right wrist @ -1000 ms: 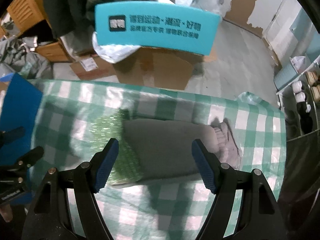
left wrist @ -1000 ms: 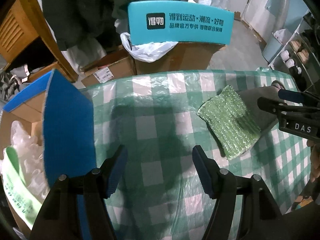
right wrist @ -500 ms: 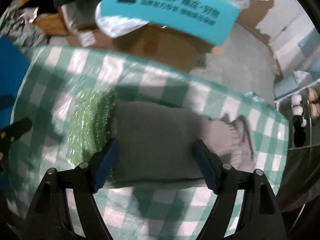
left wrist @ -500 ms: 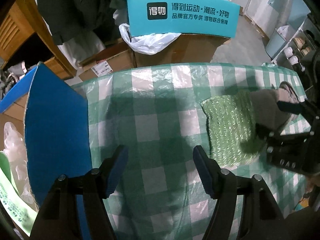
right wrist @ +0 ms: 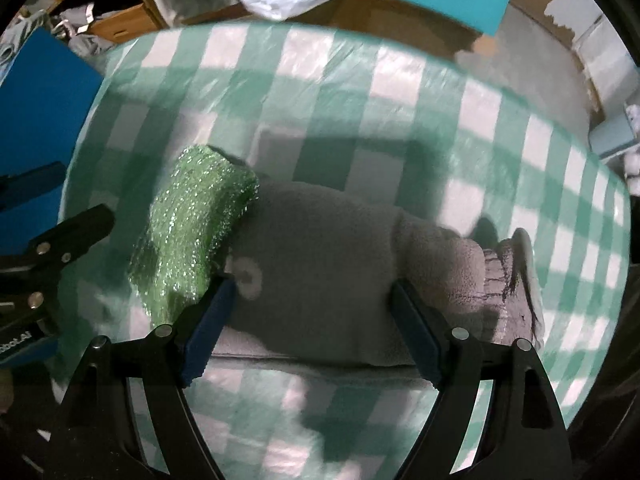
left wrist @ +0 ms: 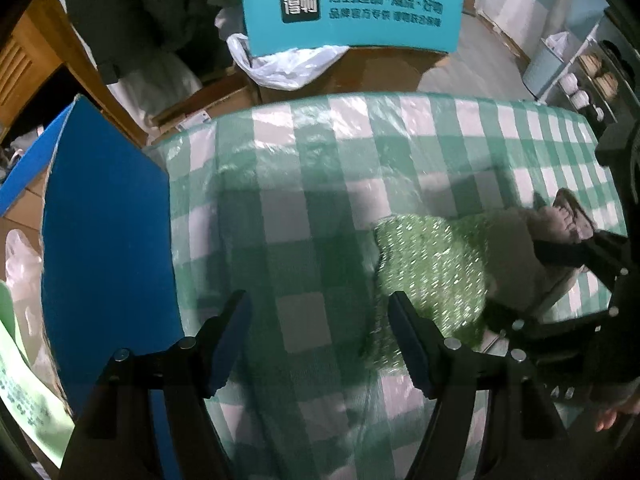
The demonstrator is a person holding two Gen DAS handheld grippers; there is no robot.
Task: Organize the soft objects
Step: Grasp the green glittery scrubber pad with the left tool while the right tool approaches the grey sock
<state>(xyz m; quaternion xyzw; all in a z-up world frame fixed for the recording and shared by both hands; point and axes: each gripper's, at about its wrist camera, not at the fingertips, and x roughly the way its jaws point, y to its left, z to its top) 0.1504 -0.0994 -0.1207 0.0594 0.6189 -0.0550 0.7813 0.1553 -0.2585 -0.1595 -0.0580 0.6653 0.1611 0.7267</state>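
Right wrist view: right gripper (right wrist: 310,322) jaws spread, straddling grey fleece cloth (right wrist: 320,272) crosswise; left gripper (left wrist: 320,340) released, empty, farther off.

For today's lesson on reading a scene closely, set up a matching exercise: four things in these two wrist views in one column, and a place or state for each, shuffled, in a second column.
Things
1. Grey fleece soft item
2. Sparkly green mesh cloth
3. Flat blue board
4. Left gripper

Places or states
A. Standing at the table's left edge
B. Lying between the right gripper's wide-spread fingers
C. Open above bare checked green-and-white tablecloth
D. Partly tucked under the grey item

Pairs: 1-B, 2-D, 3-A, 4-C
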